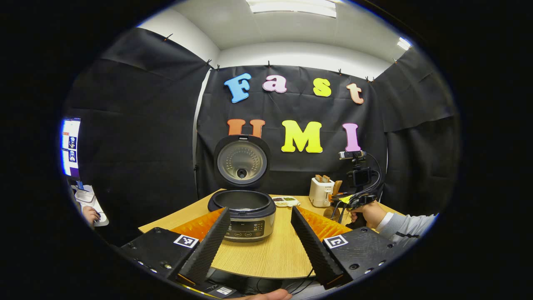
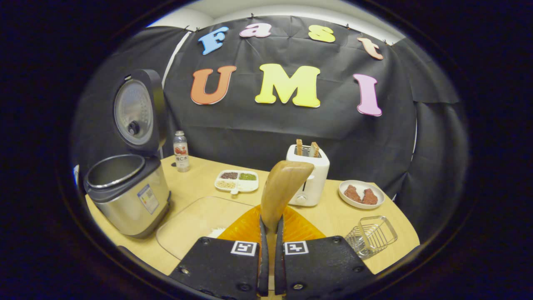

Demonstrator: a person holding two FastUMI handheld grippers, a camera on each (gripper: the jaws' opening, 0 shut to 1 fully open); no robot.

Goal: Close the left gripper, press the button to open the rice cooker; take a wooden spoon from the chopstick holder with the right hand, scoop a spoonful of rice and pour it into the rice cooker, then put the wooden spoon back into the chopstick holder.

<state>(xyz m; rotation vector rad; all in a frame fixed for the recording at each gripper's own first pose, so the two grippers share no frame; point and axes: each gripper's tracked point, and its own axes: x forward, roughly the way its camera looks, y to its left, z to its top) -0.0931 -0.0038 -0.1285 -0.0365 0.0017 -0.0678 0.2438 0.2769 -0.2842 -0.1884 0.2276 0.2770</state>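
The rice cooker (image 1: pixel 245 216) stands on the table with its lid (image 1: pixel 241 160) swung up and the inner pot bare. My left gripper (image 1: pixel 259 213) hovers just in front of it, open, nothing between its fingers. In the right gripper view, the cooker (image 2: pixel 125 196) is at the left, lid (image 2: pixel 135 110) raised. My right gripper (image 2: pixel 270 221) is shut on the handle of a wooden spoon (image 2: pixel 285 187), bowl pointing up. A small white heap of rice (image 2: pixel 216 231) lies on a clear board (image 2: pixel 191 225) just left of the fingers. The wire chopstick holder (image 2: pixel 370 235) sits at the right.
A white toaster (image 2: pixel 308 175) with bread stands behind the spoon, with a plate of meat (image 2: pixel 360 193) to its right. A divided dish of grains (image 2: pixel 236 180) and a bottle (image 2: pixel 180 151) sit farther back. A hand (image 1: pixel 368 212) holds the right gripper (image 1: pixel 354 200).
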